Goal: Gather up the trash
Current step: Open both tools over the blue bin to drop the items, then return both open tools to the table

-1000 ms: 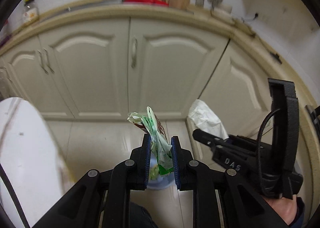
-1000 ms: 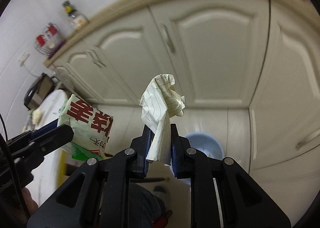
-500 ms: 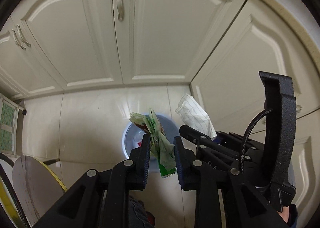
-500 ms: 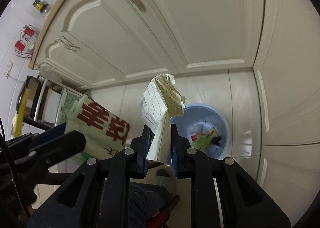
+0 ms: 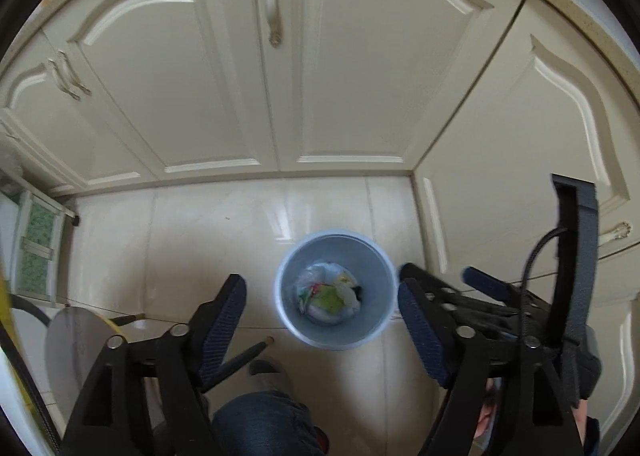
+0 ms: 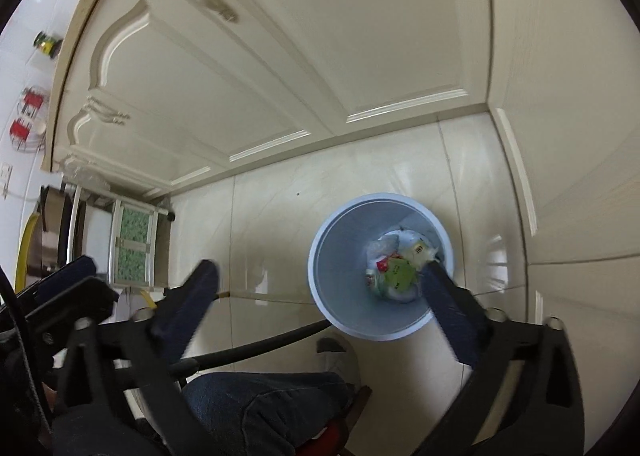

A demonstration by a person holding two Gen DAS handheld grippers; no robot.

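One bin (image 5: 378,330) (trash inside), two grippers (image 5: 320,292) (image 6: 320,272) opening, empty

Soft, even light with glare on the floor tiles (image 5: 280,216) (right view motion-blurred), edges fisheye-bent.

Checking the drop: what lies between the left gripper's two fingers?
Only the blue bin with trash, far below the opening left gripper; left wrist view.

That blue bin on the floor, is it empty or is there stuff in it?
Not empty. The upright blue bin holds crumpled wrappers and paper at its bottom, well below the rim.
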